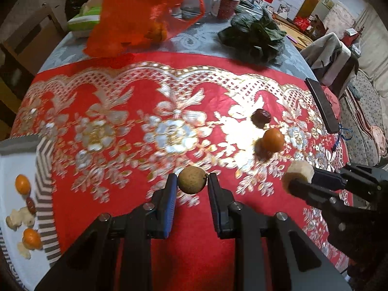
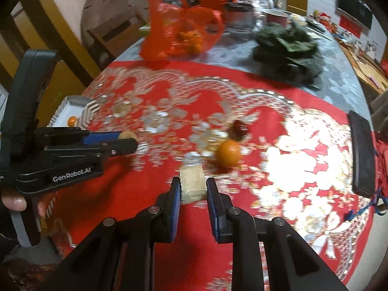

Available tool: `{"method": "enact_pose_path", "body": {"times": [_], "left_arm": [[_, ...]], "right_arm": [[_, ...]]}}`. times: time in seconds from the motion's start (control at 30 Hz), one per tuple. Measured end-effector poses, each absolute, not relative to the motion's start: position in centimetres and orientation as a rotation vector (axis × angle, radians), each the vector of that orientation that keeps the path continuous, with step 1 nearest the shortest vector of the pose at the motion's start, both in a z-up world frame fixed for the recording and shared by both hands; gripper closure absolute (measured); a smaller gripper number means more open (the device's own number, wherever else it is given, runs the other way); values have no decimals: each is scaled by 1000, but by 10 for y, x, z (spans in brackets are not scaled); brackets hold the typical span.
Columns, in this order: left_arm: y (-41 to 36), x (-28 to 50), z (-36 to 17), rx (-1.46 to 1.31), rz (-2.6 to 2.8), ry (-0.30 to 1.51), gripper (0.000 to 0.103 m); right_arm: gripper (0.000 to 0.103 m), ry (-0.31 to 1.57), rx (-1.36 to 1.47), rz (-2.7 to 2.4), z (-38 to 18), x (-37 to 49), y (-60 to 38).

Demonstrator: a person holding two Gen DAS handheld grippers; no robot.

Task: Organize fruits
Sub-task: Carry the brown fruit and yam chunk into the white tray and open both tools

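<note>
Both clamped — left hand-held gripper [image 1: 192, 181] on longan [image 1: 192, 180], right hand-held gripper [image 2: 193, 186] on pale chunk [image 2: 193, 187].

The left claw [image 1: 192, 184] grips a round brown fruit [image 1: 192, 180] above the red cloth [image 1: 121, 133].

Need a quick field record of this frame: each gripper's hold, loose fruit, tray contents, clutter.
left gripper: shut on a round tan fruit
right gripper: shut on a pale cut chunk
loose on red cloth: orange, dark date
tray: two oranges, a date, pale pieces
far end of the table: red bag with oranges, leafy greens
</note>
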State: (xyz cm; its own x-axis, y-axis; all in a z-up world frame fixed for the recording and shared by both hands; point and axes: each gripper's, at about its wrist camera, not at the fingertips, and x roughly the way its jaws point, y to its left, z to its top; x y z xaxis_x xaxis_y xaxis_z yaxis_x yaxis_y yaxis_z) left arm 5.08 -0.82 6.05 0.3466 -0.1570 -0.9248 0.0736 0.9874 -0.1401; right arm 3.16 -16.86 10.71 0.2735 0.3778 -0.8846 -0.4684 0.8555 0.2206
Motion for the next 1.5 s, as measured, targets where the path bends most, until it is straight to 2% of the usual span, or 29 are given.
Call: {"method": "enact_pose_path", "body": {"times": [0.93, 1.5], "left_arm": [[163, -19, 94, -210, 103, 1132, 78], [248, -59, 87, -311, 272, 1127, 78]], "right_arm": [[80, 1129, -236, 873, 121, -9, 17], [80, 1132, -334, 1063, 117, -36, 110]]}}
